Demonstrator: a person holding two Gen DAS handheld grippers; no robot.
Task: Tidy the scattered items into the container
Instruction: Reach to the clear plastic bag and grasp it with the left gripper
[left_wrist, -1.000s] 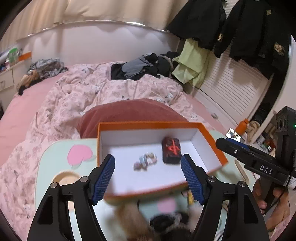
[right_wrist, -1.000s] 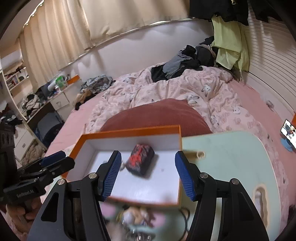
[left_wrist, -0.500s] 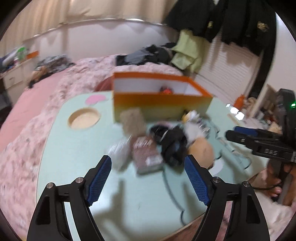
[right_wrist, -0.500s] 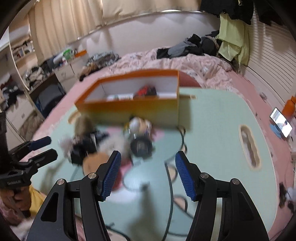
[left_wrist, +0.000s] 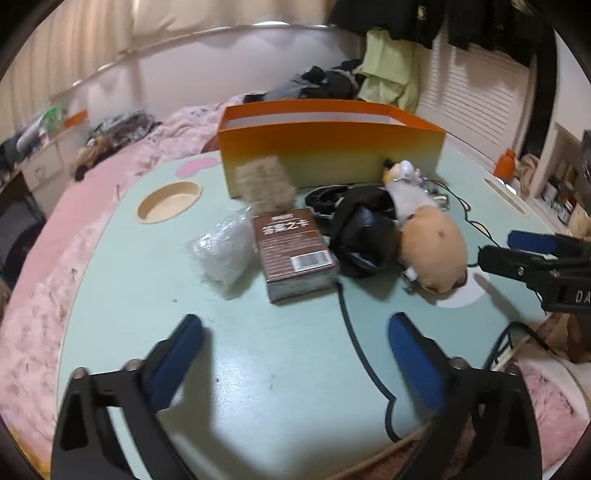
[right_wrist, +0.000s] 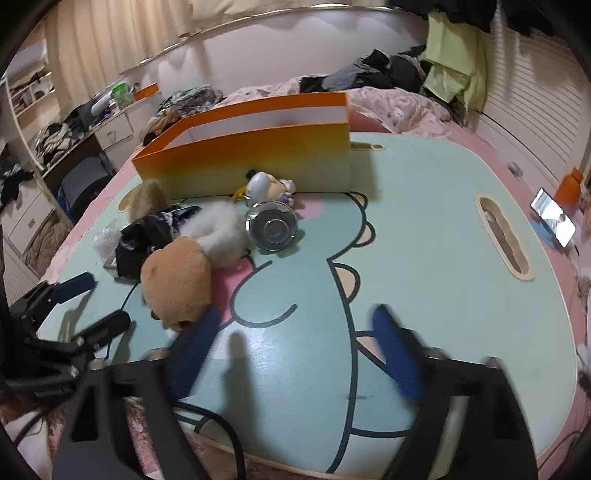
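Note:
An orange box stands at the back of the mint-green table. In front of it lies a scatter: a brown packet, a clear plastic bag, a beige fluffy piece, a black pouch, a tan plush, a white fluffy item, a small figurine and a glass jar. My left gripper hangs short of the brown packet, jaws opening, nothing between them. My right gripper sits right of the plush, jaws opening and empty.
A black cable runs across the table toward its near edge. The table has a round recess and a long slot. A phone and an orange bottle lie off to the right. A bed with a pink quilt is behind.
Both grippers have pulled back from above the box and sunk toward the table, so the box now shows its side. Both pairs of jaws stand wider than before.

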